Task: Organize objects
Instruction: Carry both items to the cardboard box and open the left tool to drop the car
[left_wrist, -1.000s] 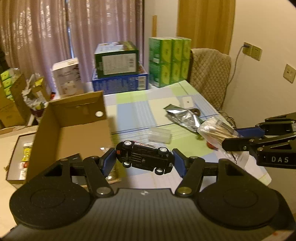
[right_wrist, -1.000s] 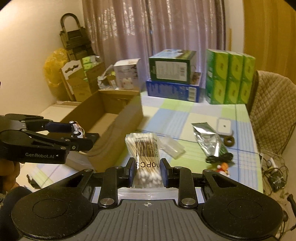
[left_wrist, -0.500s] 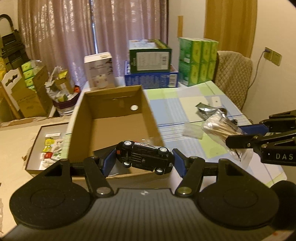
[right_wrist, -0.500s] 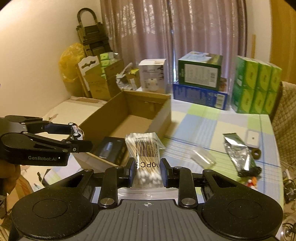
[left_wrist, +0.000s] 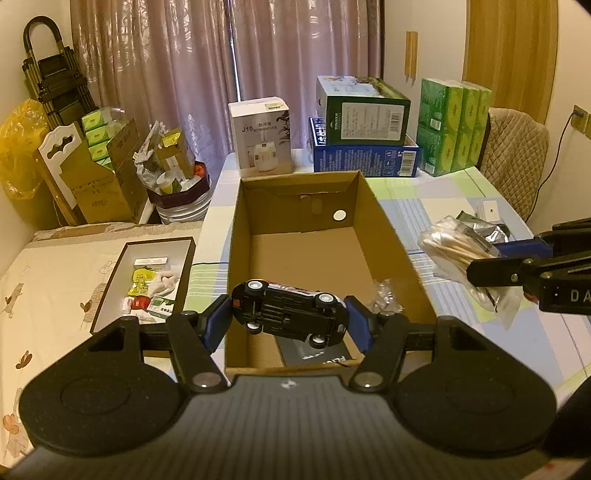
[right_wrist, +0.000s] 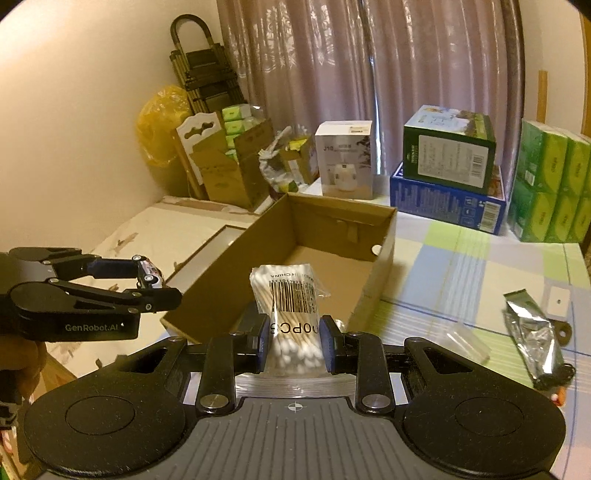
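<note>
Your left claw (left_wrist: 290, 320) grips a black toy car (left_wrist: 290, 314), underside showing, above the near end of the open cardboard box (left_wrist: 384, 229) on the table (right_wrist: 480, 258). Your right claw (right_wrist: 293, 341) clamps a bag of cotton swabs (right_wrist: 291, 302) beside the box's right wall.

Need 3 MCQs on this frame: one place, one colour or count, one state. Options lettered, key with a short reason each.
1. Where is the toy car?
A. on the box floor
B. held in the left gripper over the cardboard box
C. on the tablecloth

2. How many round holes show in the box's far wall?
A. one
B. two
C. three

3. What state is the right gripper in?
A. open and empty
B. shut on a foil pouch
C. shut on the cotton swab bag

Key: 1 B, the car sits wheels-up between the blue pads above the box's near end. 2 A, a single round hole shows there. 3 C, both pads press the bag's sides.
</note>
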